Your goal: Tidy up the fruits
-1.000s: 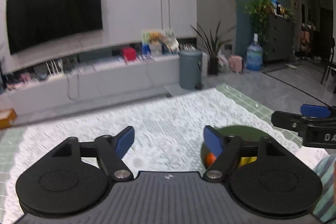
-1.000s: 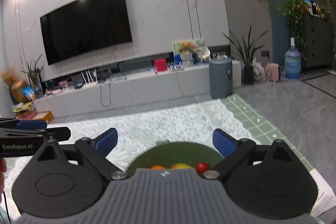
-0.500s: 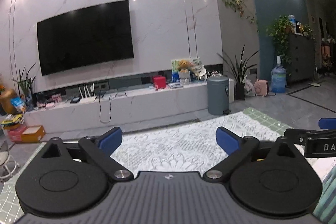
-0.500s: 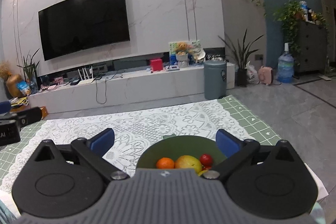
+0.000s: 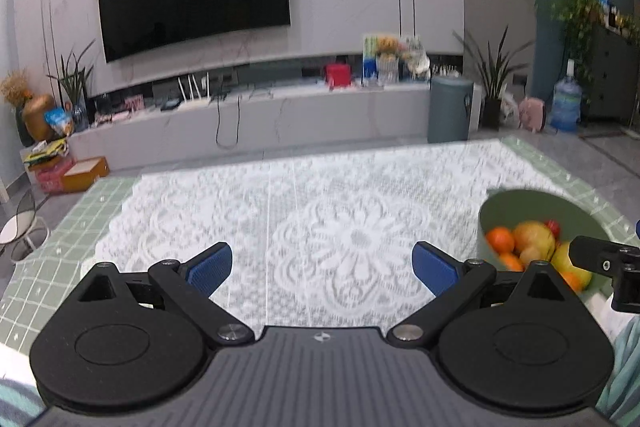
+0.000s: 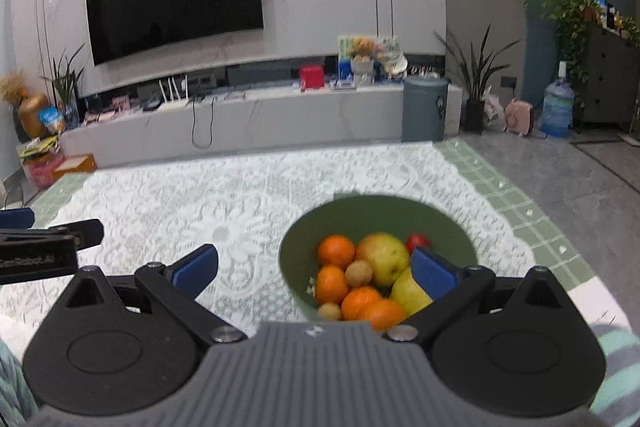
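Right wrist view: green bowl (image 6: 372, 211) holds oranges (image 6: 337, 250), apples (image 6: 383, 258); both tongs gape empty.

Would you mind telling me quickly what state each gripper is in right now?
Left gripper: open, holding nothing, over the lace tablecloth.
Right gripper: open, holding nothing, just above the green bowl of fruit.
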`<move>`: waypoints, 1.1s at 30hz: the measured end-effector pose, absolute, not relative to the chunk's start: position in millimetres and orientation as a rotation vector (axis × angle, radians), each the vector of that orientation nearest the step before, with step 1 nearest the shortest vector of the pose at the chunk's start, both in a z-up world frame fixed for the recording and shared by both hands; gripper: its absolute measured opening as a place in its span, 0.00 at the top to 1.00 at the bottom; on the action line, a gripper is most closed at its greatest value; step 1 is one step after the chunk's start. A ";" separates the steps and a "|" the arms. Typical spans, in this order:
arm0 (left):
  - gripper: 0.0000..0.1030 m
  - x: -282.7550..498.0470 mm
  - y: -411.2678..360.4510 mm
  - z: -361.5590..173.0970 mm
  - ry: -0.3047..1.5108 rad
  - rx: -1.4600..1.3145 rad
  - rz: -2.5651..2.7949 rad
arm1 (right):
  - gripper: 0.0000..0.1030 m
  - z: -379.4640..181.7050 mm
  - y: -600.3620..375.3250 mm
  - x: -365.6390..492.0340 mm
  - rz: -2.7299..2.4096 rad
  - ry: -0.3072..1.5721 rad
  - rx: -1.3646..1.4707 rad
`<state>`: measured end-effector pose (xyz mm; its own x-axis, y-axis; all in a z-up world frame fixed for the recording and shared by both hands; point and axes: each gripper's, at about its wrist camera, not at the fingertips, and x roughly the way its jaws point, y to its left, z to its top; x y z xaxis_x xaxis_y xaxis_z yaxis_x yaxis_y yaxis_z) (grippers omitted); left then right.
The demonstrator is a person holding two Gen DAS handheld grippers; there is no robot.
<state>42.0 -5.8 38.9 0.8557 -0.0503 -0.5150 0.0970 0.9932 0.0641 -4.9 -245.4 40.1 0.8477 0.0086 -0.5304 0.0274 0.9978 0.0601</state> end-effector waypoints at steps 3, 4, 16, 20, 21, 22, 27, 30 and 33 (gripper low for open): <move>0.00 41.7 -6.6 26.0 0.594 0.096 -0.099 | 0.04 27.7 -244.1 -2.8 -0.021 0.600 0.068; 0.00 42.4 -8.3 23.1 0.609 0.099 -0.104 | 0.04 23.6 -244.2 -1.6 -0.025 0.617 0.068; 0.00 45.6 -19.3 -1.3 0.722 0.118 -0.107 | 0.04 6.8 -243.6 5.3 -0.031 0.688 0.060; 0.00 44.8 -19.5 0.3 0.723 0.120 -0.106 | 0.04 7.1 -242.6 4.5 -0.030 0.683 0.051; 0.00 44.6 -19.5 0.3 0.724 0.120 -0.106 | 0.04 7.3 -242.9 3.9 -0.031 0.683 0.051; 0.00 44.5 -19.7 0.7 0.725 0.120 -0.105 | 0.04 7.2 -243.1 3.7 -0.032 0.684 0.051; 0.00 43.6 -19.5 3.0 0.724 0.121 -0.105 | 0.04 7.3 -243.2 2.7 -0.030 0.684 0.050; 0.00 42.9 -19.4 4.0 0.722 0.122 -0.104 | 0.04 7.0 -241.7 2.1 -0.026 0.684 0.045; 0.00 42.5 -18.9 3.8 0.722 0.119 -0.102 | 0.04 6.8 -240.7 1.6 -0.023 0.684 0.042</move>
